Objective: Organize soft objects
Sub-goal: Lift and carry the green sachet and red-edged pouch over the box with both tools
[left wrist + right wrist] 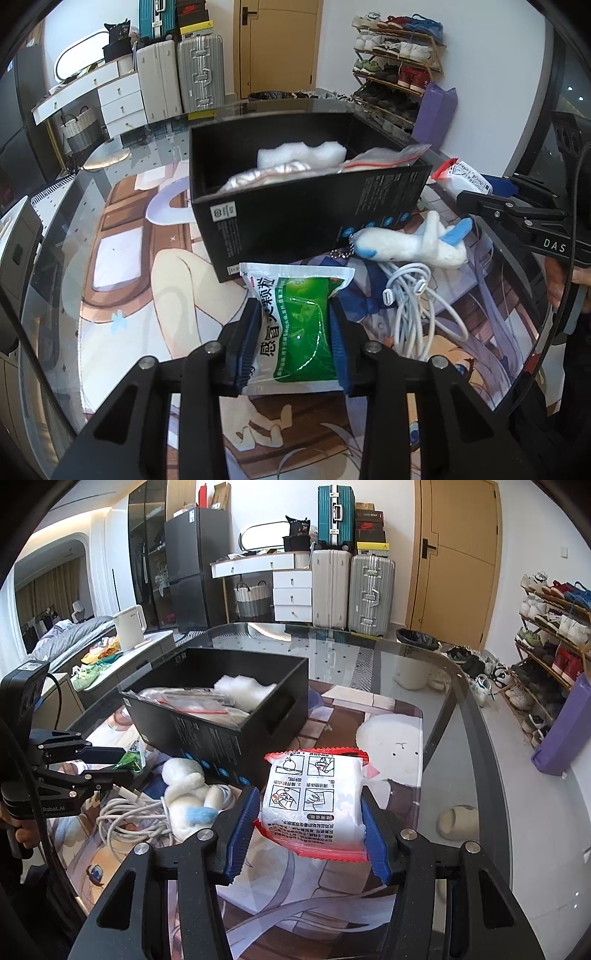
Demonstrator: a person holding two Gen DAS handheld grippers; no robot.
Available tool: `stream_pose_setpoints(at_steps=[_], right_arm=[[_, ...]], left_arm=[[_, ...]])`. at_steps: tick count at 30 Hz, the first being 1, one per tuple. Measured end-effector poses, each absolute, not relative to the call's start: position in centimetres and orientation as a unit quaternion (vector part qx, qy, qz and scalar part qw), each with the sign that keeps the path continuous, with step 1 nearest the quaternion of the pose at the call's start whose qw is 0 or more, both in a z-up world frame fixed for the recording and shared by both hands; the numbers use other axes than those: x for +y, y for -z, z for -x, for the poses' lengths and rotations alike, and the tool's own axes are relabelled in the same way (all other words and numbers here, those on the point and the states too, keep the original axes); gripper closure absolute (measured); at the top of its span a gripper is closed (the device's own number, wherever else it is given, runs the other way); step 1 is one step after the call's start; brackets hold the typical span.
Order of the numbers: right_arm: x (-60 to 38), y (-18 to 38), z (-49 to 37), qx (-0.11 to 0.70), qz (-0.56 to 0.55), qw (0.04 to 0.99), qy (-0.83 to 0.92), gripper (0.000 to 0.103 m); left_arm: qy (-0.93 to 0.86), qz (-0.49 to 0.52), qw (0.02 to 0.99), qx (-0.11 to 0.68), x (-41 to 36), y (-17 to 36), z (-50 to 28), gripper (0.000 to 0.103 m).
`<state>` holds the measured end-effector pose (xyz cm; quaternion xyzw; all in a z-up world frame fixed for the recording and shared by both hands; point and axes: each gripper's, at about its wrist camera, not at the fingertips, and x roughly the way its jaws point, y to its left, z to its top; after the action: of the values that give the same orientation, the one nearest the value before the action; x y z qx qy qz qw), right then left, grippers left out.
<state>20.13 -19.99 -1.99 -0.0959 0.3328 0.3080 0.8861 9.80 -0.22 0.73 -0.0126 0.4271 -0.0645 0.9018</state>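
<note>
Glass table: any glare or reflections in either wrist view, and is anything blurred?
Left wrist: the glass table mirrors the room at its far edge, fisheye bends the door and the black box, and the green sachet print stays sharp. Right wrist: a bright patch reflects on the far glass, the white packet text is readable, no motion blur, corners vignette black.

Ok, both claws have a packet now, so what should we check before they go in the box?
1. Left gripper pinching the green sachet: ok.
2. Right gripper pinching the white packet: ok.
3. Box open on top: ok.
4. Room left in the box: ok, though bags already lie inside.
5. Plush toy and cable still on the table: not ok.
6. Sachet clear of the table: cannot tell.
</note>
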Motion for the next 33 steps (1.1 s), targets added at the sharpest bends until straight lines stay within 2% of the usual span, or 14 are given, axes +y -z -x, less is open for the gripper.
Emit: stream_pose_setpoints(at_steps=[16, 33], right_arm=[[-19.7, -0.3, -18.4, 0.292, 0.072, 0.893, -0.333, 0.049], [-19.1, -2.9, -16.5, 0.259, 0.05, 0.902, -0.341, 0.049]], left_arm=[[0.059, 0.024, 0.931, 0.359, 0.2, -4.2, -8.1, 0.069], [0.031, 0.047, 0.945, 0.323, 1.2, -6.0, -8.0, 0.068]])
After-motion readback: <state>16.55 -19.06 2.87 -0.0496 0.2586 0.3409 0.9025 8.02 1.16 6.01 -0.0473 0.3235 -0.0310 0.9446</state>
